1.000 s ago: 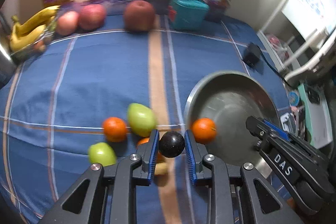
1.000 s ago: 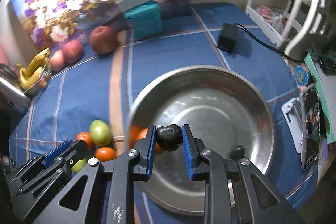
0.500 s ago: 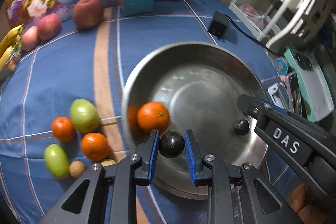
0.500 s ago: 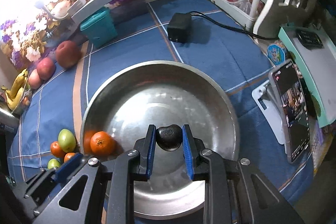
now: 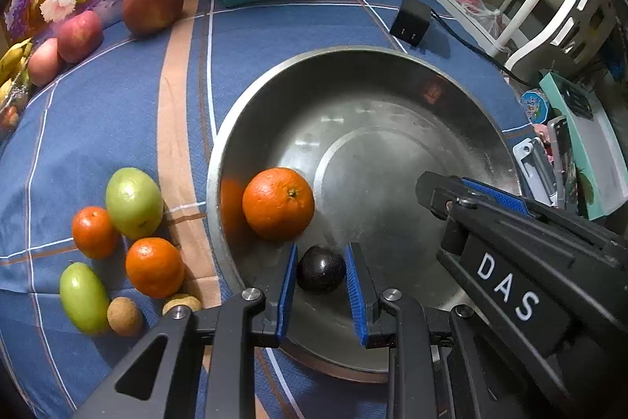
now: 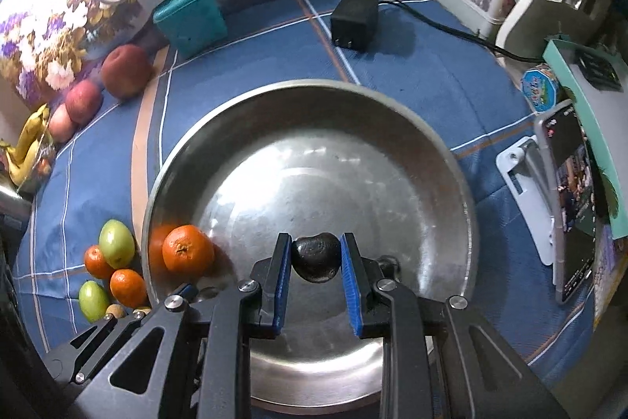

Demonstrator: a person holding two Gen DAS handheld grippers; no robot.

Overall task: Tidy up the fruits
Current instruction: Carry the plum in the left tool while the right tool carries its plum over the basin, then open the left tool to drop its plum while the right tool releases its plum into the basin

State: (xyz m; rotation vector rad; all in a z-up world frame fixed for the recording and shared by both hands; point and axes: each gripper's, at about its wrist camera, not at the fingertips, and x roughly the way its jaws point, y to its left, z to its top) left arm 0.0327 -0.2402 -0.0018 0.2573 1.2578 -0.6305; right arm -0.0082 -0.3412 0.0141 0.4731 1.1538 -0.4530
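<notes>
Two small, dark, smooth fruits, likely light, firm and prone to slipping, each clamped across its middle: round one in left tool, lumpy one in right tool, poised over steel bowl.

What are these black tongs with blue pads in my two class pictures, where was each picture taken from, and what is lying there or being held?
These are two hand-held grippers, one in each of a person's hands; no robot arm is involved. Each picture comes from a camera on one gripper, looking along its fingers. In the left wrist view, the left gripper is shut on a round dark fruit over a steel bowl; the right gripper's arm juts in beside it. In the right wrist view, the right gripper is shut on a lumpy dark fruit. One orange lies in the bowl. Small oranges, green fruits, apples and bananas lie on the blue cloth.
</notes>
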